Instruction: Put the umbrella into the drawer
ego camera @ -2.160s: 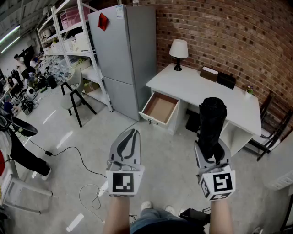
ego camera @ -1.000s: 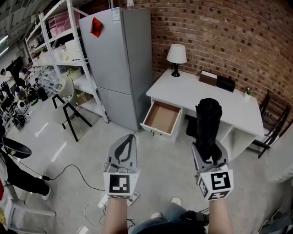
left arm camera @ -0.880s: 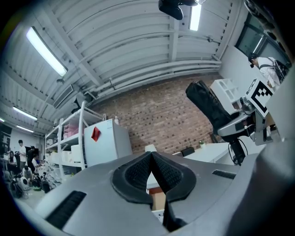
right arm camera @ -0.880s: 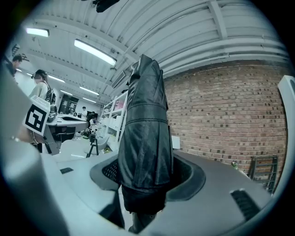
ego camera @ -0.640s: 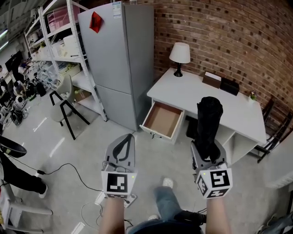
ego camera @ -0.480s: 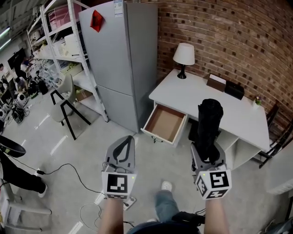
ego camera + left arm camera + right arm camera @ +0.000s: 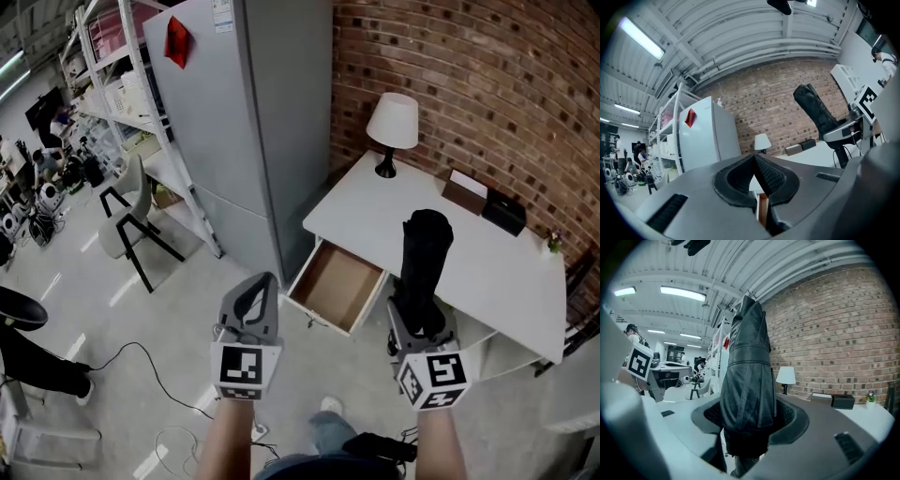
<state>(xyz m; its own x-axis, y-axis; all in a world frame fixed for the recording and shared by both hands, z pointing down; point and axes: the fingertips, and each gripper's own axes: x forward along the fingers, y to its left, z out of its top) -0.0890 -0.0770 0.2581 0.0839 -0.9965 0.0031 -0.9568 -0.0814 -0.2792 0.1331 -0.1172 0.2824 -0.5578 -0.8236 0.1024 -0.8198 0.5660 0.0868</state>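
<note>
Black fabric, creased and faintly shiny, wraps the folded umbrella (image 7: 424,258). It stands upright in the right gripper (image 7: 419,321), whose ribbed dark fingers (image 7: 793,418) press on its lower end from both sides. In the head view the umbrella is held in the air in front of the white desk (image 7: 469,267) and overlaps its smooth top, just right of the drawer (image 7: 336,286).

That drawer is pulled out of the desk's left end. It is a shallow rectangular box with a white front and a bare brown board bottom, open to the top.

The left gripper (image 7: 262,281) hangs in front of the desk, left of the drawer's front. Its grooved fingers (image 7: 736,180) meet at the tips with nothing between them.

Pale, smooth floor (image 7: 187,300) lies open between both grippers and the desk. Just left of the desk a tall grey fridge (image 7: 253,122) stands near the drawer's left edge, with only a narrow strip of floor between them. Rough red brick wall (image 7: 469,66) closes off the desk's back. A lamp (image 7: 392,127) with a white shade stands at the desk's back left corner.
</note>
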